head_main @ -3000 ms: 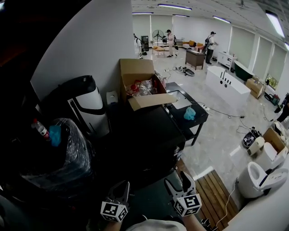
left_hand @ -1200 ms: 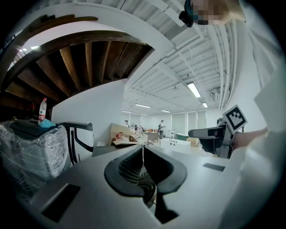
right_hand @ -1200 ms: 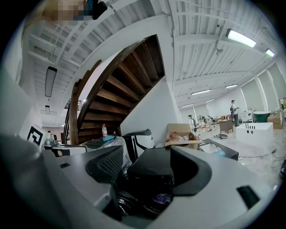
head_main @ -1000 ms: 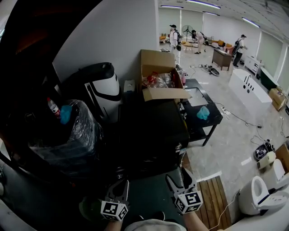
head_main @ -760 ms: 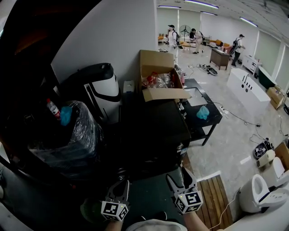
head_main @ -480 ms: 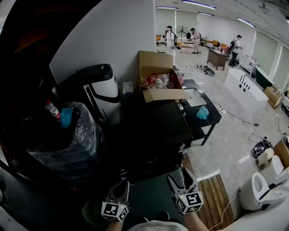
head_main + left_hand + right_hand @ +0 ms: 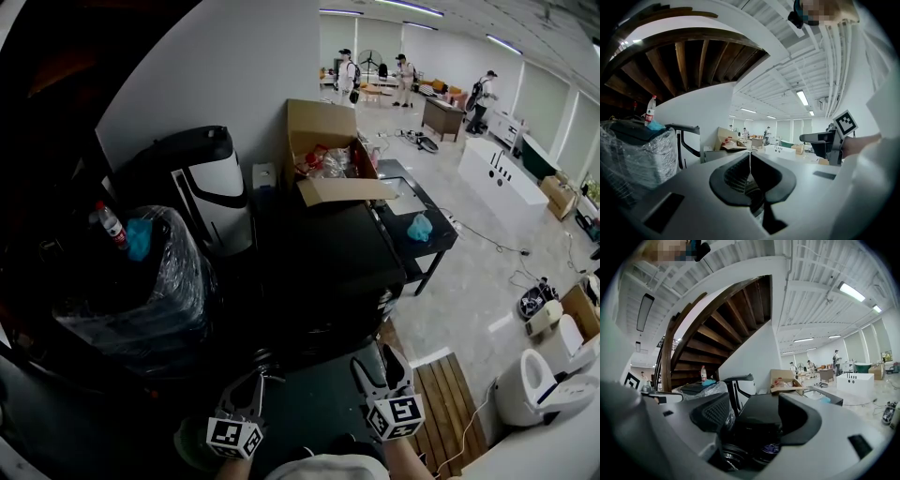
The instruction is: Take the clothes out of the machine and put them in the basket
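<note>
A black machine (image 7: 319, 272) stands in front of me, its flat top dark; its door and any clothes are hidden in the head view. My left gripper (image 7: 251, 382) hovers low before it with jaws pressed together and nothing between them (image 7: 750, 161). Beside it my right gripper (image 7: 377, 370) stands open and empty. In the right gripper view the machine's top (image 7: 764, 411) shows between the open gripper's (image 7: 754, 414) jaws. Round dark shapes and a small purple patch (image 7: 771, 448) lie lower down, too dim to tell. A green rounded thing (image 7: 192, 441) sits by my left gripper, mostly hidden.
A plastic-wrapped black bin (image 7: 122, 291) with a bottle (image 7: 110, 228) on it stands at the left under wooden stairs. Behind the machine are a black-and-white appliance (image 7: 202, 192) and an open cardboard box (image 7: 323, 164). At the right are a low black table (image 7: 412, 225), wooden slats (image 7: 450, 403) and a white toilet (image 7: 534, 384).
The head view has shifted slightly. Both grippers stay low in front of the machine, in nearly the same places.
</note>
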`<action>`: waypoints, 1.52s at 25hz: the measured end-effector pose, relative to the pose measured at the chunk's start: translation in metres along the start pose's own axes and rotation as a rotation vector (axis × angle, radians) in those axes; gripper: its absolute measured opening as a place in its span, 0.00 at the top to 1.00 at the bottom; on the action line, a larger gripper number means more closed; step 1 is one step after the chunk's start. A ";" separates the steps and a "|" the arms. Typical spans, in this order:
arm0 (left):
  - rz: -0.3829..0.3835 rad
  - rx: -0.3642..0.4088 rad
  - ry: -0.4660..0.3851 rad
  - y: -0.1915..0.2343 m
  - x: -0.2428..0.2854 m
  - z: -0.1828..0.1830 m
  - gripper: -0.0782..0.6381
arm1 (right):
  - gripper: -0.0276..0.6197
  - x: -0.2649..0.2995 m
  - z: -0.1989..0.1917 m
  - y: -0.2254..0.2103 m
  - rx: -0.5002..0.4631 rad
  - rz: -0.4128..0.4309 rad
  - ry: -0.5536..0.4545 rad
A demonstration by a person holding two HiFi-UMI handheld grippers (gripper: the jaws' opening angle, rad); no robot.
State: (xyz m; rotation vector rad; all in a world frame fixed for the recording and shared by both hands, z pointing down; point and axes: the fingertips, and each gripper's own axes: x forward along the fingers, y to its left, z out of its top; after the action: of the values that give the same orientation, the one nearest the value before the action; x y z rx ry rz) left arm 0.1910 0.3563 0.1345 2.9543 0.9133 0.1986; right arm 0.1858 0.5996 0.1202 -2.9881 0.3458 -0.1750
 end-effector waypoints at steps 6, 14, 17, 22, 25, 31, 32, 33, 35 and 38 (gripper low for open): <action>-0.016 0.002 0.009 0.008 -0.002 -0.008 0.86 | 0.47 0.001 -0.006 0.006 -0.010 -0.019 -0.001; -0.013 0.007 0.025 0.005 0.021 -0.010 0.86 | 0.47 0.015 -0.011 -0.015 -0.042 -0.035 0.013; -0.004 0.013 0.026 0.001 0.034 -0.010 0.86 | 0.48 0.023 -0.011 -0.027 -0.047 -0.023 0.021; 0.011 0.003 0.027 -0.002 0.057 -0.021 0.86 | 0.48 0.041 -0.021 -0.049 -0.026 -0.005 0.041; 0.018 -0.003 0.031 -0.004 0.068 -0.032 0.86 | 0.48 0.051 -0.030 -0.062 -0.027 0.007 0.050; 0.022 -0.001 0.046 -0.003 0.088 -0.058 0.86 | 0.48 0.072 -0.053 -0.078 -0.014 0.018 0.056; 0.022 0.001 0.048 -0.003 0.090 -0.062 0.86 | 0.48 0.075 -0.057 -0.080 -0.010 0.019 0.054; 0.021 0.002 0.049 -0.003 0.093 -0.067 0.86 | 0.48 0.078 -0.061 -0.081 -0.006 0.022 0.053; 0.020 0.003 0.050 -0.003 0.100 -0.077 0.86 | 0.48 0.084 -0.070 -0.086 -0.004 0.026 0.051; 0.020 0.001 0.051 -0.002 0.109 -0.093 0.86 | 0.48 0.093 -0.085 -0.092 0.000 0.033 0.048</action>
State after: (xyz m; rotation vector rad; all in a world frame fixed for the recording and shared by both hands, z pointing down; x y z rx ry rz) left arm 0.2669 0.4198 0.2388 2.9736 0.8901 0.2749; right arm 0.2852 0.6570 0.2266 -2.9802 0.4000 -0.2439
